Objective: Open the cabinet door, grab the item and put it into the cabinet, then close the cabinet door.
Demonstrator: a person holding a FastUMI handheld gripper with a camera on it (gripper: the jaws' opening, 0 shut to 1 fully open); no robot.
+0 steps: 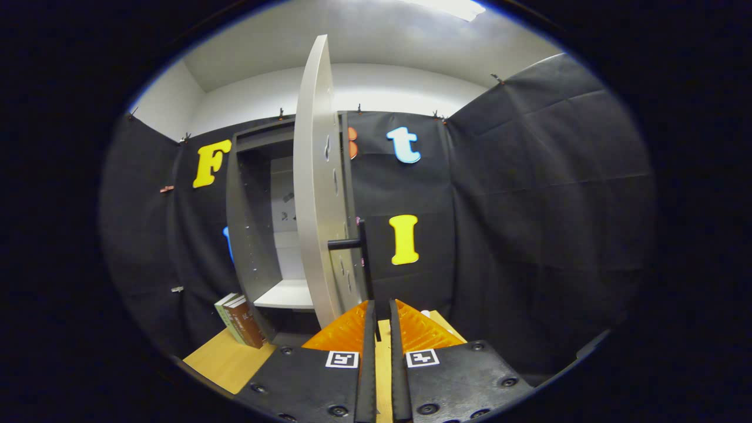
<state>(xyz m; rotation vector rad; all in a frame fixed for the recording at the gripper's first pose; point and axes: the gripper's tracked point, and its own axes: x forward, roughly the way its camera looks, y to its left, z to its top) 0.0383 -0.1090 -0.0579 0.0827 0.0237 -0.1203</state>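
Nearly pressed-together tool (380, 308) at door handle (363, 258); grip unclear; cabinet (258, 223) interior half hidden.

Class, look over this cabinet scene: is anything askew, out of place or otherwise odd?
Only the books beside the cabinet lean instead of standing upright. The cabinet door stands open, as the task needs. The gripper, fingers nearly together, sits just below the door handle, holding nothing.

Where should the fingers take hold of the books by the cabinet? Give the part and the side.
Grip the books across their upper ends, coming from above and the front. They stand leaning against the cabinet side on the table, so only tops and spines are free. The gripper, nearly closed, sits by the door handle, so open the fingers first.
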